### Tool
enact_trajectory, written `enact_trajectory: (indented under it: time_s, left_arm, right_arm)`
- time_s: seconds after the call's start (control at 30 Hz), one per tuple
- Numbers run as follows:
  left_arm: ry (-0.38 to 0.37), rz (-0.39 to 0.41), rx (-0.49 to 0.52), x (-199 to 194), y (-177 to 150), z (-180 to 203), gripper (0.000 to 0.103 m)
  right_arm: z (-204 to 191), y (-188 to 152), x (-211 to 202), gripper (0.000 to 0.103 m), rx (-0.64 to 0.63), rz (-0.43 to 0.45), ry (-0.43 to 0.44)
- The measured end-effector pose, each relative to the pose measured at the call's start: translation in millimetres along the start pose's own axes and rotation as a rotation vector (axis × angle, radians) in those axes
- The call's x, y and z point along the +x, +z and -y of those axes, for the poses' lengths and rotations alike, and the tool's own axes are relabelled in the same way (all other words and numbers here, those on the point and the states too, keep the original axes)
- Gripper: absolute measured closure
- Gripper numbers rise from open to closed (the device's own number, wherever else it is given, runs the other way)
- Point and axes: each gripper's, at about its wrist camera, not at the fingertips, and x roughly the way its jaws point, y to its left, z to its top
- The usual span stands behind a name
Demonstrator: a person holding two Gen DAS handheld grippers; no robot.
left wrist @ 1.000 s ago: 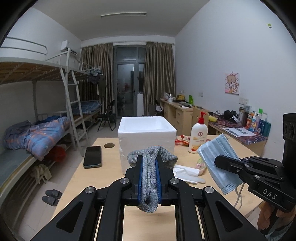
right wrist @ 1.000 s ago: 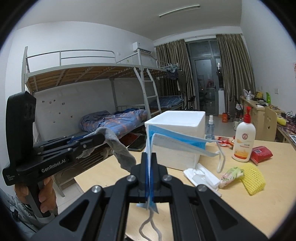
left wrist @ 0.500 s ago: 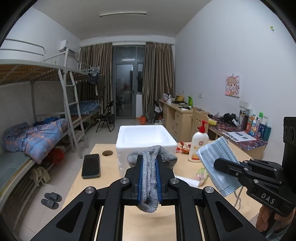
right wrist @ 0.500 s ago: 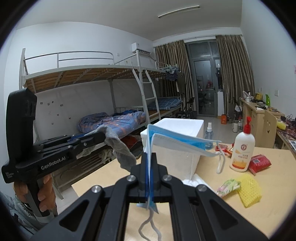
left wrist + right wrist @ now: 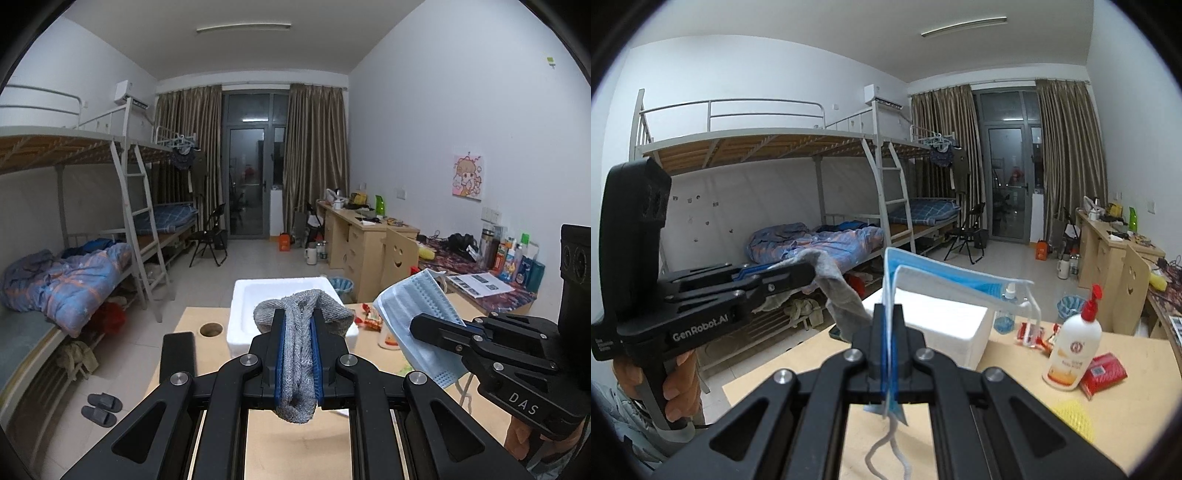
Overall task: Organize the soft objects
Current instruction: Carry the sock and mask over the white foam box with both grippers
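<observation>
both jaws were clamped tight: left gripper point(image 5: 298, 360) on the sock point(image 5: 301, 332), right gripper point(image 5: 888, 350) on the mask point(image 5: 945, 282), the box point(image 5: 255, 295) just ahead, nearer the left.

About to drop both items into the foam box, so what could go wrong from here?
1. The sock hangs below the left gripper and may catch the box rim.
2. The mask ear loops dangle under the right gripper and could snag.
3. The two grippers sit close together and might bump.
</observation>
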Motion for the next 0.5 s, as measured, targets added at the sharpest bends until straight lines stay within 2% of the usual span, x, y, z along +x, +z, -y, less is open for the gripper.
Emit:
enact_trajectory:
  time_s: [0.5]
  left_arm:
    - [0.002, 0.004, 0.000, 45.5, 41.3, -11.2, 0.090]
  right_arm:
    - [18.9, 25.5, 37.5, 0.099, -0.028, 0.003, 0.018]
